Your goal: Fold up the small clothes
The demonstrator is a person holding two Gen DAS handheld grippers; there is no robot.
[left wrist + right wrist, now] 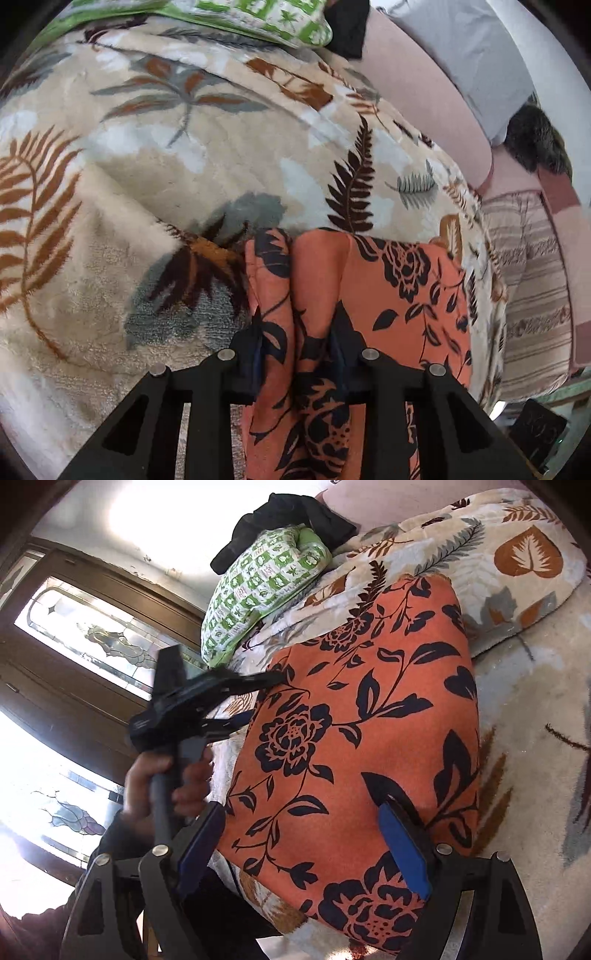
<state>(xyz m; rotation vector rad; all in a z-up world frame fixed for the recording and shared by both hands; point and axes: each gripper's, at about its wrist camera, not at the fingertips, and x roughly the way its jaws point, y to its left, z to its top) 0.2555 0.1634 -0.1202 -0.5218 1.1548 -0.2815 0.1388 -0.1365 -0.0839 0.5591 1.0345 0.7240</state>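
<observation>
Orange black-floral cloth (354,716) lies on the leaf-print fleece blanket (147,177), partly folded. Left gripper (295,354) pinches its bunched edge; right gripper (306,845) spread wide, holding nothing. Final folds remain.

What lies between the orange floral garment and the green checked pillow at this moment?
In the right wrist view, only the leaf-print blanket lies between the orange garment and the green pillow.

Bare leaf-print blanket (155,192) lies open left of the orange floral cloth (391,288). At the far end, a green-checked pillow (266,18) and a black garment (349,29) block the way.
</observation>
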